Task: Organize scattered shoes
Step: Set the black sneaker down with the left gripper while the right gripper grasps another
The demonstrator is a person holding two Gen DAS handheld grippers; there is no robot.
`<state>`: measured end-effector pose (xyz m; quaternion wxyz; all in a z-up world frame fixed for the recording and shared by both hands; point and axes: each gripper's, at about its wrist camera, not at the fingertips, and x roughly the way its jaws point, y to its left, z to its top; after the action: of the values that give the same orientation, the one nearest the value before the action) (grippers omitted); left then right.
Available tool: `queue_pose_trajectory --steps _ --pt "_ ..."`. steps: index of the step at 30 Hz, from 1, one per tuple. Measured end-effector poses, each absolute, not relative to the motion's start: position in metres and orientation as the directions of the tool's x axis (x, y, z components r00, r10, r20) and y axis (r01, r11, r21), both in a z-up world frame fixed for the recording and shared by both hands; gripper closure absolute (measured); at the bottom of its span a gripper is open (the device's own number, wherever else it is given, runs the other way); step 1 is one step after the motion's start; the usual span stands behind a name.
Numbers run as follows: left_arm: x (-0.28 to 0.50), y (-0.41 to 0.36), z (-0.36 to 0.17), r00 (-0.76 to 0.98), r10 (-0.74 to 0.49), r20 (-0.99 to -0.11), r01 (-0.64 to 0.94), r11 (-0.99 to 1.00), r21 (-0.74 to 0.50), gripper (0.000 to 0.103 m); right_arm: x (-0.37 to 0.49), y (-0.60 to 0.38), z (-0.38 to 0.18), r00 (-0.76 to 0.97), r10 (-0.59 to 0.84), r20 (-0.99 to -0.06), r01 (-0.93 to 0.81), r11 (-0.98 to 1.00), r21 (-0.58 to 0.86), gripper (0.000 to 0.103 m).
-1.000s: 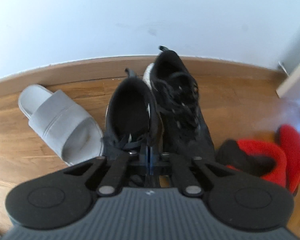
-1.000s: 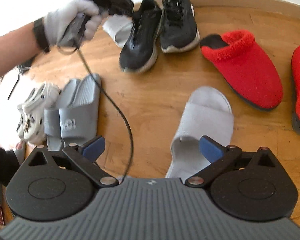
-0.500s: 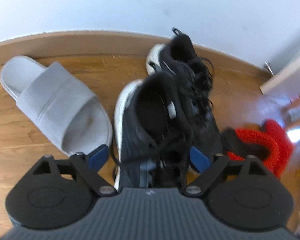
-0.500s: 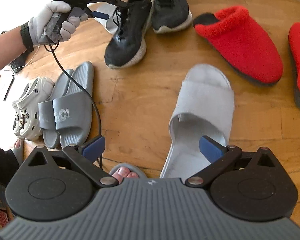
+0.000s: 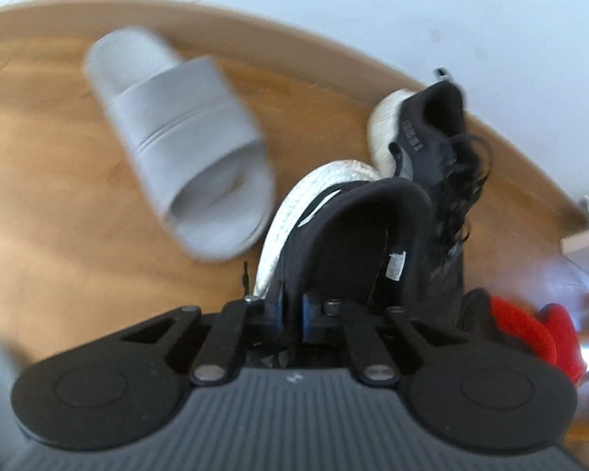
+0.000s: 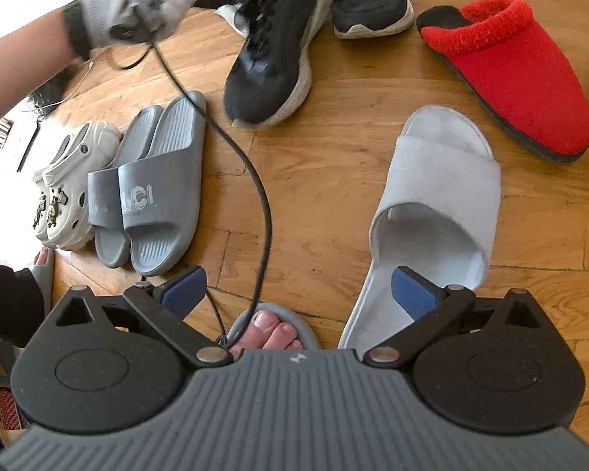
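Left gripper (image 5: 290, 310) is pinching the black sneaker (image 5: 345, 235) by its collar, mid-pairing; next, set it beside the other sneaker (image 5: 432, 145). Right gripper (image 6: 298, 290) hangs spread, nothing in it.

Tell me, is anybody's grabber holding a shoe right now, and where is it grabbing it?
Yes. The left gripper is pinched shut on the black sneaker, gripping the edge of its opening. The right gripper is open, holding nothing, above the light grey slipper.
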<state>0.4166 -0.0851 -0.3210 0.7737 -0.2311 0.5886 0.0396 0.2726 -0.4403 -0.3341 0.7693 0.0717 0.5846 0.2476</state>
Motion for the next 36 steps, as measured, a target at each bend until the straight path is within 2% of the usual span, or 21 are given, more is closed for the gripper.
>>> queue_pose_trajectory --steps 4,6,8,9,10,11,12,13,19,21,26,28,29,36 --pt "0.391 -0.068 -0.325 0.242 -0.271 -0.932 -0.491 0.794 -0.358 0.095 0.279 -0.436 -0.326 0.26 0.491 -0.831 -0.283 0.862 0.421 0.001" --pt "0.382 -0.069 -0.334 0.206 -0.307 -0.929 -0.495 0.786 -0.37 0.094 0.282 -0.436 -0.321 0.3 0.508 -0.807 -0.263 0.858 0.442 0.001" --pt "0.381 -0.076 -0.34 0.174 -0.322 -0.931 -0.452 0.813 -0.366 0.086 0.285 -0.437 -0.318 0.34 0.526 -0.78 -0.241 0.85 0.468 0.001" --pt "0.381 -0.075 -0.339 0.174 -0.317 -0.932 -0.432 0.826 -0.362 0.076 0.287 -0.439 -0.316 0.357 0.537 -0.764 -0.229 0.844 0.485 0.001" --pt "0.381 -0.072 -0.332 0.186 -0.303 -0.935 -0.408 0.841 -0.354 0.058 0.29 -0.44 -0.315 0.374 0.547 -0.749 -0.217 0.837 0.503 0.001" --pt "0.38 -0.069 -0.322 0.203 -0.284 -0.937 -0.381 0.859 -0.343 0.047 0.292 -0.442 -0.314 0.392 0.556 -0.733 -0.206 0.829 0.52 0.001" --pt "0.38 -0.067 -0.313 0.221 -0.265 -0.939 -0.353 0.875 -0.33 0.031 0.295 -0.444 -0.313 0.409 0.565 -0.716 -0.195 0.821 0.537 0.001" --pt "0.377 -0.064 -0.301 0.243 -0.245 -0.939 -0.327 0.89 -0.317 0.023 0.301 -0.445 -0.311 0.435 0.571 -0.696 -0.18 0.813 0.554 0.001" --pt "0.328 -0.031 -0.228 0.323 -0.216 -0.921 -0.234 0.925 -0.299 0.02 0.354 -0.404 -0.328 0.473 0.553 -0.686 -0.189 0.824 0.534 0.001" --pt "0.299 -0.014 -0.203 0.346 -0.202 -0.916 -0.22 0.932 -0.289 0.02 0.379 -0.369 -0.345 0.443 0.521 -0.729 -0.216 0.852 0.478 0.001" --pt "0.265 -0.009 -0.169 0.391 -0.087 -0.916 -0.183 0.968 -0.17 0.019 0.419 -0.289 -0.385 0.424 0.397 -0.814 -0.237 0.916 0.323 0.002" --pt "0.255 -0.013 -0.153 0.405 -0.038 -0.914 -0.155 0.982 -0.11 0.018 0.423 -0.266 -0.402 0.411 0.314 -0.856 -0.223 0.945 0.239 0.017" --pt "0.254 -0.016 -0.15 0.407 -0.029 -0.913 -0.146 0.985 -0.096 0.018 0.422 -0.259 -0.408 0.401 0.296 -0.867 -0.221 0.95 0.223 0.031" --pt "0.241 -0.035 -0.133 0.415 -0.039 -0.909 -0.083 0.993 -0.081 0.017 0.405 -0.258 -0.401 0.401 0.275 -0.874 -0.186 0.958 0.216 0.052"
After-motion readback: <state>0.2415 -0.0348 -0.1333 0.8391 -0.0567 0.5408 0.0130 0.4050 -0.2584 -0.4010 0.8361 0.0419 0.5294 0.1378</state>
